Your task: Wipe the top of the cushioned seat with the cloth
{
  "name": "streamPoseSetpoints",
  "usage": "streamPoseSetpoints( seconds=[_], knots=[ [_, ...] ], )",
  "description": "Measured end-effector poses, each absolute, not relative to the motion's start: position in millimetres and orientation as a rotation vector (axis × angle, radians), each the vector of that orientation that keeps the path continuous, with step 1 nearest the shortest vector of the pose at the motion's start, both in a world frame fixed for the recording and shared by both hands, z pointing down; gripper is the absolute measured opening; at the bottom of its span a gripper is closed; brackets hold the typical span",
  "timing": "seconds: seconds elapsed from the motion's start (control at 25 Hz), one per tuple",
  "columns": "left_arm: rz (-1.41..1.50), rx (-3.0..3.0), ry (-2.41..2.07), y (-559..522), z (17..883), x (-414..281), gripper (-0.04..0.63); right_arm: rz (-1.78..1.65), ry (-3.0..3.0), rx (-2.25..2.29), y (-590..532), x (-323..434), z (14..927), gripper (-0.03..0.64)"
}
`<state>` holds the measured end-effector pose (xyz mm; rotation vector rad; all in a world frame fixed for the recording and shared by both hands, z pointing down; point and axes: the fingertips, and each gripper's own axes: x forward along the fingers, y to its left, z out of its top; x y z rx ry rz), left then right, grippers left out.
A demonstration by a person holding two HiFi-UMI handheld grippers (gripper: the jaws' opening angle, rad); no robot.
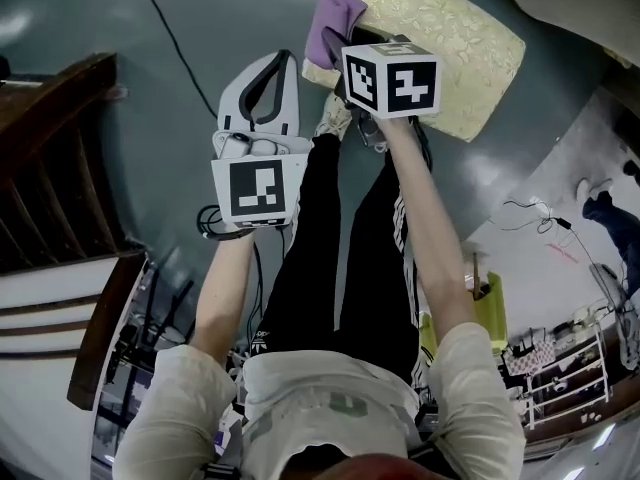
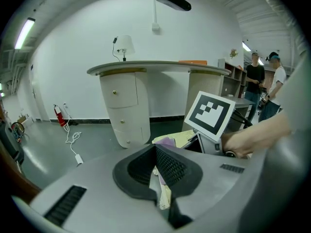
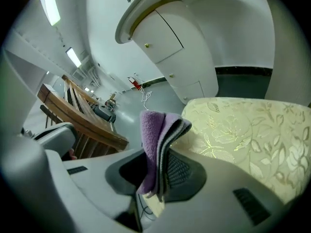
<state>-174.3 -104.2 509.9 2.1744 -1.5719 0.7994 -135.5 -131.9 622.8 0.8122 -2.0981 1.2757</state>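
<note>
The cushioned seat [image 1: 448,26] is a pale yellow floral pad at the top of the head view, and it fills the right of the right gripper view [image 3: 245,130]. My right gripper [image 1: 347,56] is shut on a folded purple cloth [image 1: 334,20], holding it at the seat's left edge. The cloth [image 3: 154,140] stands up between the pads, just left of the cushion. My left gripper [image 1: 284,60] hangs over the floor left of the seat, shut on nothing. In the left gripper view [image 2: 158,173], a strip of cushion [image 2: 178,139] shows beyond the tips.
A dark wooden frame [image 1: 62,158] stands at the left, also visible in the right gripper view [image 3: 82,123]. Cables [image 1: 213,220] lie on the grey floor. A white curved counter [image 2: 127,106] stands behind the seat. Two people [image 2: 265,81] stand far right.
</note>
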Motion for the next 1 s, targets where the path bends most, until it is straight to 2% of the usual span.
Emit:
streamPoseSetpoints(
  seconds=[0.28,0.48,1.0],
  knots=[
    [0.824,2.183,-1.539,-108,519,-183,0.006,1.343,-2.046,0.840,-136,-141,637,0.091],
    [0.791,2.220,-1.514,-108,507,-157,0.006,1.297,-2.033,0.867,-129,-118,627,0.091],
    [0.766,2.341,-1.375,-117,504,-61,0.006,1.264,-1.895,1.016,-106,30,632,0.091]
  ],
)
